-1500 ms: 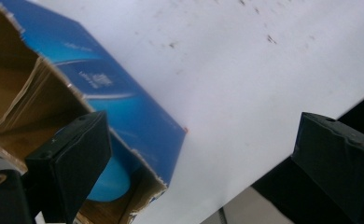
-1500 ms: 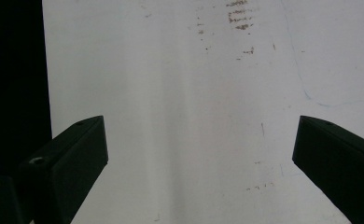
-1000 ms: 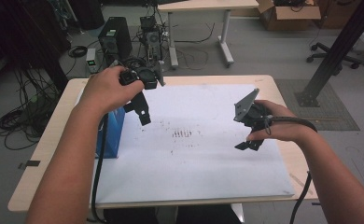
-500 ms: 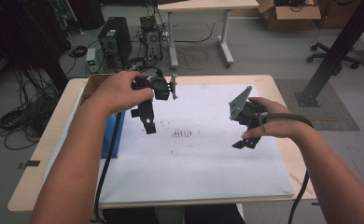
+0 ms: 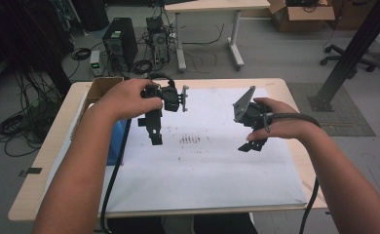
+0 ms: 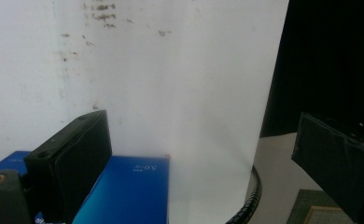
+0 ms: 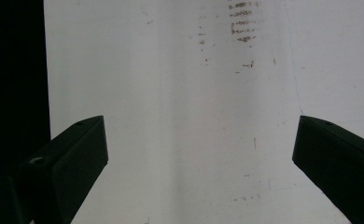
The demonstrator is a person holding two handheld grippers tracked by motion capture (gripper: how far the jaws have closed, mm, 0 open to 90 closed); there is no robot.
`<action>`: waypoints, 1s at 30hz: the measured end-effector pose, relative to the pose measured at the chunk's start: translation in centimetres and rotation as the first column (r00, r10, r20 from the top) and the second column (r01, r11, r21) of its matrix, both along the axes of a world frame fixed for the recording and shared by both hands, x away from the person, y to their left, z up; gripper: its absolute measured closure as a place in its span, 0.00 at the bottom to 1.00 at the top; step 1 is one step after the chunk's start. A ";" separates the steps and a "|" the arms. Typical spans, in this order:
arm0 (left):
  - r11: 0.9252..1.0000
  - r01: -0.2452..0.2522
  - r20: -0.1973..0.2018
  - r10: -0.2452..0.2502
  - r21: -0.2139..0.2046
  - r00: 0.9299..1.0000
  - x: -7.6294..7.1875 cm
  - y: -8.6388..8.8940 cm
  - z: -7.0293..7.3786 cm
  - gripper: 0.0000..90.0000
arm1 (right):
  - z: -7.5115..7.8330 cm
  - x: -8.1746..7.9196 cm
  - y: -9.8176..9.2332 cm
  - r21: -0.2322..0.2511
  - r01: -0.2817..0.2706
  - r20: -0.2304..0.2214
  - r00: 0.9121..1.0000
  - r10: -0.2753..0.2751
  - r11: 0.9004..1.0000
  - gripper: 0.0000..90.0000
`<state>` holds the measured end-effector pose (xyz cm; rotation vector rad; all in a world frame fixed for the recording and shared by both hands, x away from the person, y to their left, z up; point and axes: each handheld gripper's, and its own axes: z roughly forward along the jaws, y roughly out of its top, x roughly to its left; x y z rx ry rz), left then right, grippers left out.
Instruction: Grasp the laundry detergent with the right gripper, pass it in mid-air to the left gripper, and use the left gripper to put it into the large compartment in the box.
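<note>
At the left edge of the light wooden tabletop (image 5: 42, 165), a blue rectangular box (image 5: 115, 146) lies partly under the person's left forearm, beside an open brown cardboard box (image 5: 100, 87). The black left gripper (image 5: 155, 131) hangs above the stained white paper sheet (image 5: 202, 170) covering the tabletop, its jaws spread wide and holding nothing. Farther right, the black right gripper (image 5: 254, 145) hovers over the same sheet with jaws likewise wide apart and empty.
</note>
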<state>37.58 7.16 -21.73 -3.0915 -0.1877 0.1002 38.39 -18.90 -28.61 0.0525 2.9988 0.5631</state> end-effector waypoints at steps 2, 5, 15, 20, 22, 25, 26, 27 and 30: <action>1.000 -0.004 -0.004 0.004 0.006 1.000 0.1 0.1 -0.1 0.06 | 0.1 0.1 0.0 -0.003 -0.001 0.000 1.000 0.001 1.000 0.04; 1.000 -0.011 -0.003 0.011 0.001 1.000 0.2 0.2 -0.1 0.06 | 0.2 0.1 -0.2 -0.006 0.006 0.002 1.000 -0.006 1.000 0.04; 1.000 -0.010 -0.004 0.010 -0.002 1.000 0.2 0.2 -0.2 0.05 | 0.2 0.0 -0.6 -0.010 0.011 0.002 1.000 -0.011 1.000 0.04; 1.000 -0.011 -0.004 0.011 -0.003 1.000 0.2 0.2 -0.2 0.05 | 0.0 0.1 -0.5 -0.012 0.015 0.001 1.000 -0.015 1.000 0.04; 1.000 -0.015 -0.005 0.015 -0.001 1.000 0.2 0.2 -0.1 0.06 | -0.1 0.1 -0.4 -0.013 0.009 0.002 1.000 -0.009 1.000 0.04; 1.000 -0.015 -0.003 0.015 -0.002 1.000 0.2 0.3 -0.1 0.06 | -0.1 0.0 -0.4 -0.012 0.010 0.002 1.000 -0.010 1.000 0.04; 1.000 -0.015 -0.004 0.015 -0.002 1.000 0.2 0.3 -0.1 0.05 | -0.1 0.0 -0.4 -0.013 0.010 0.003 1.000 -0.010 1.000 0.04; 1.000 -0.016 -0.006 0.016 -0.004 1.000 0.2 0.3 -0.1 0.05 | -0.1 0.0 -0.4 -0.010 0.013 0.000 1.000 -0.013 1.000 0.04; 1.000 -0.021 0.001 0.021 -0.005 1.000 0.1 0.4 0.0 0.05 | 0.1 -0.1 -0.4 -0.011 0.010 0.007 1.000 -0.010 1.000 0.04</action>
